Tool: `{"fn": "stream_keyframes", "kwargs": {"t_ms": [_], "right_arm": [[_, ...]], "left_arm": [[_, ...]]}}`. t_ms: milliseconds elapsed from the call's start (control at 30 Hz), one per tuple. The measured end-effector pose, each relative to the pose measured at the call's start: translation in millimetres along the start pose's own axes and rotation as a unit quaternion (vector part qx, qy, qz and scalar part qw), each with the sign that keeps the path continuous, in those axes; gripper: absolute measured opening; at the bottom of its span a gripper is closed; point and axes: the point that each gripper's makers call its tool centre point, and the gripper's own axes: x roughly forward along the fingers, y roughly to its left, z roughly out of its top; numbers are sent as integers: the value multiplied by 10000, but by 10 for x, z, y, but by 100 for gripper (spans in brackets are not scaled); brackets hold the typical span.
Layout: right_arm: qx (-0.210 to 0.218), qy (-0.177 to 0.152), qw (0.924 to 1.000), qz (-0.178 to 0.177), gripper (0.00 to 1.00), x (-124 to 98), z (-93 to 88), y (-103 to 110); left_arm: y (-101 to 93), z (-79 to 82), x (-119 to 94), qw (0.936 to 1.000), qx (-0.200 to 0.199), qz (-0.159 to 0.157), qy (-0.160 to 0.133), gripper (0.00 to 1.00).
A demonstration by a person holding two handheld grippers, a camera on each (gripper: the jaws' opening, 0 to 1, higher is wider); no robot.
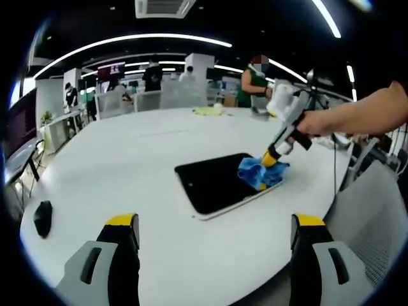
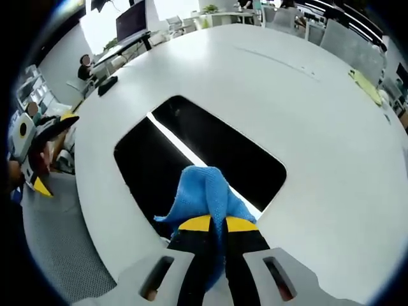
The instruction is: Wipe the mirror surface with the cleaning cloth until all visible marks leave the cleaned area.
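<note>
On the white bench (image 1: 127, 166) the mirror (image 2: 191, 159) lies flat, and I have the blue cloth (image 2: 207, 194) pinched in my right gripper (image 2: 212, 224), pressed on its near edge; I'm mid-wipe, next sweeping across the glass. My left gripper (image 1: 213, 223) hangs wide, empty.

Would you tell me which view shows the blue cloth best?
The right gripper view: the blue cloth sits close and large, pinched between the right gripper jaws on the mirror. The left gripper view shows the cloth smaller and farther off, at the mirror's far corner under the right gripper.
</note>
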Motion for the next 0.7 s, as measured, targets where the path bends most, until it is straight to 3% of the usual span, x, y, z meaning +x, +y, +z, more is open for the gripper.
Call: {"fn": "stream_keyframes", "kwargs": {"t_ms": [700], "right_arm": [[-53,49,9998,-160,2,98,275,-324]], "left_arm": [[-13,-11,9,10000,-10,-30,31,99]]}}
